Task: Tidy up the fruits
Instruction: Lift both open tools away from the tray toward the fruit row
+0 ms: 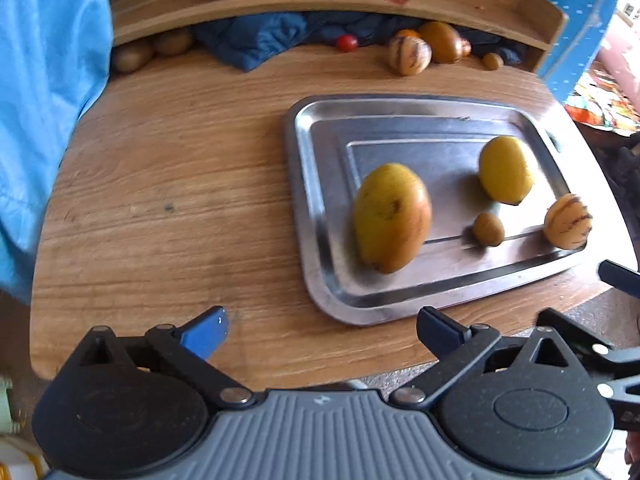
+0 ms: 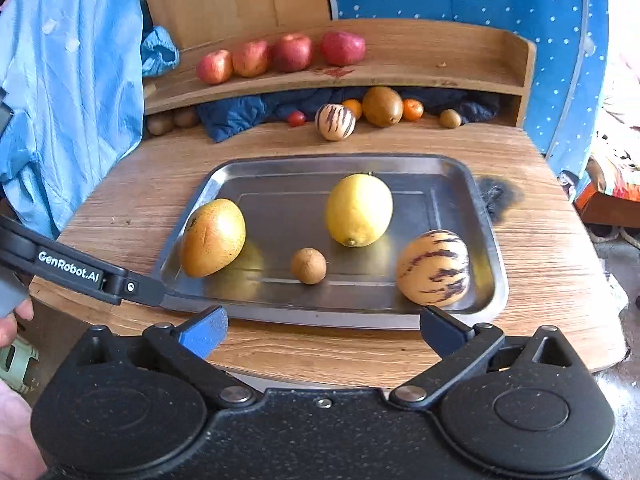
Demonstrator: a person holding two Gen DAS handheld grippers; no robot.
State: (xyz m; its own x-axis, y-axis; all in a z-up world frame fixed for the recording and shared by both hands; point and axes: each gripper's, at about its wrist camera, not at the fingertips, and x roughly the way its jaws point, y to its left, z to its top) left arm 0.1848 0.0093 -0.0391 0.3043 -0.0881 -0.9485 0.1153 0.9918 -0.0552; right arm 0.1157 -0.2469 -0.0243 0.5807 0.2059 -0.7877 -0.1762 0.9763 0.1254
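Fruits are split between 2 spots here. 4 of them sit on the metal tray (image 2: pixel 494 236) in the middle of the wooden table (image 2: pixel 552 240): a mango (image 2: pixel 213 237) at the left edge, a yellow lemon (image 2: pixel 359 209) further back near the middle, a small brown round fruit (image 2: pixel 308 265) between them toward the front, and a striped melon (image 2: pixel 433 267) at the front right corner. None of the 4 touch each other.

The rest are at the back — 4 red apples (image 2: pixel 280 56) lined up on the upper shelf (image 2: pixel 440 60), and under it a second striped melon (image 2: pixel 335 121), a brownish mango (image 2: pixel 382 106), a couple of small oranges (image 2: pixel 413 109), a tiny red tomato (image 2: pixel 297 118) and some kiwis (image 2: pixel 450 118), next to a crumpled dark blue cloth (image 2: pixel 240 114).

The left gripper (image 1: pixel 322 330) hangs over the table's front edge, left of the tray, fingers spread wide with nothing between them. The right gripper (image 2: pixel 323 330) is the same — wide apart, holding nothing, lined up with the tray's front rim. In the right view the left one's arm pokes in at the tray's front left corner.
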